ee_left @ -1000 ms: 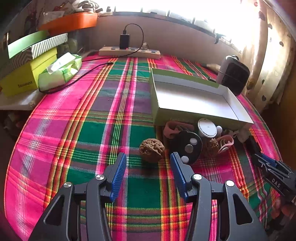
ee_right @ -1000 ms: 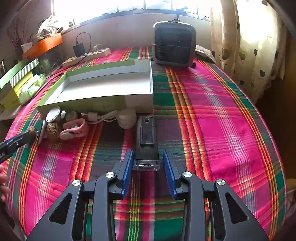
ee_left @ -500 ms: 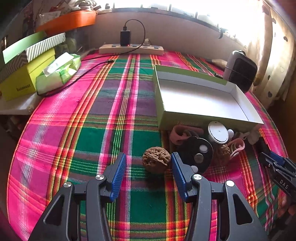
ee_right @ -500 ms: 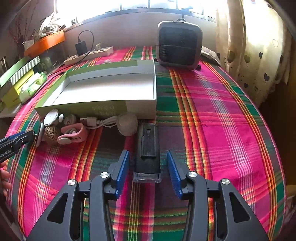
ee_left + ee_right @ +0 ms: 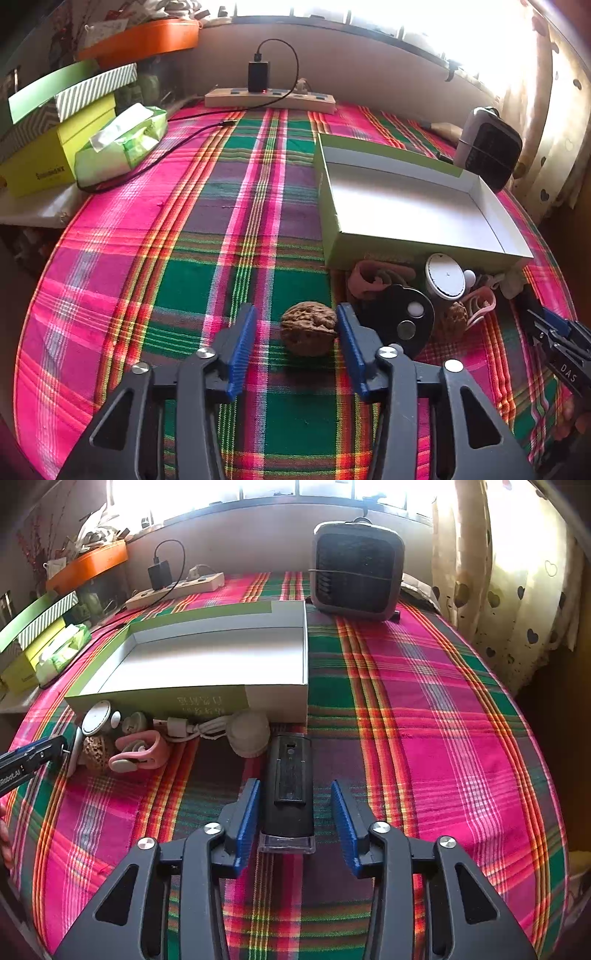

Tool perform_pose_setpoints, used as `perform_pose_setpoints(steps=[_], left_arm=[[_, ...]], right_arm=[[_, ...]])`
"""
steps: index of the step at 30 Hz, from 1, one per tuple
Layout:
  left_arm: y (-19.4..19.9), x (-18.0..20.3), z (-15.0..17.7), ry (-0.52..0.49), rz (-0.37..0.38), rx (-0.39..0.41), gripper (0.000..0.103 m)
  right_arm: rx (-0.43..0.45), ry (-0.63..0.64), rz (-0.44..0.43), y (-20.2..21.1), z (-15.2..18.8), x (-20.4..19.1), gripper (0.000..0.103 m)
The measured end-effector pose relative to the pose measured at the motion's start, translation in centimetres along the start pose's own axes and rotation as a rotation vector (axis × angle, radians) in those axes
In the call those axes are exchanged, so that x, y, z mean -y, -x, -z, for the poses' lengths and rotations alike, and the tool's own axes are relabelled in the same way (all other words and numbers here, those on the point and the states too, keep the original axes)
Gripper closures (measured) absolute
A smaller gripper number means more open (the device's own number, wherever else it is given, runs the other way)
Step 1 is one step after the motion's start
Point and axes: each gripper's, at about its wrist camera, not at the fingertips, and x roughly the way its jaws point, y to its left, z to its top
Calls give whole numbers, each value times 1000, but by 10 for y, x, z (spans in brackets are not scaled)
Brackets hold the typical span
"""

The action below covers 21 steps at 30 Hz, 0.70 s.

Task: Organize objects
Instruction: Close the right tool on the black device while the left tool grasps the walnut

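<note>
The left gripper (image 5: 295, 339) stands open around a walnut (image 5: 308, 328) on the plaid bench (image 5: 184, 258); the nut touches its right finger, clear of the left one. The right gripper (image 5: 295, 819) is open too, astride a black device (image 5: 290, 790) lying lengthwise between its fingers. Ahead of both sits an open box (image 5: 207, 661), small clutter along its near wall.

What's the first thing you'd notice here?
The bright pink and green plaid cloth covering the table. Then the left tongs open around a wrinkly walnut, and the right tongs open around a black gadget before an empty box.
</note>
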Motion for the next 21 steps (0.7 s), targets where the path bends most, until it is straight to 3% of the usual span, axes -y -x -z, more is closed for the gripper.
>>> perform_pose_setpoints(steps=[6, 21], left_arm=[[0, -2, -2, 5, -7, 1, 74], [4, 1, -1, -5, -5, 13, 74]], right_arm=[[2, 1, -4, 0, 0, 1, 71], [15, 1, -4, 5, 0, 2, 74]])
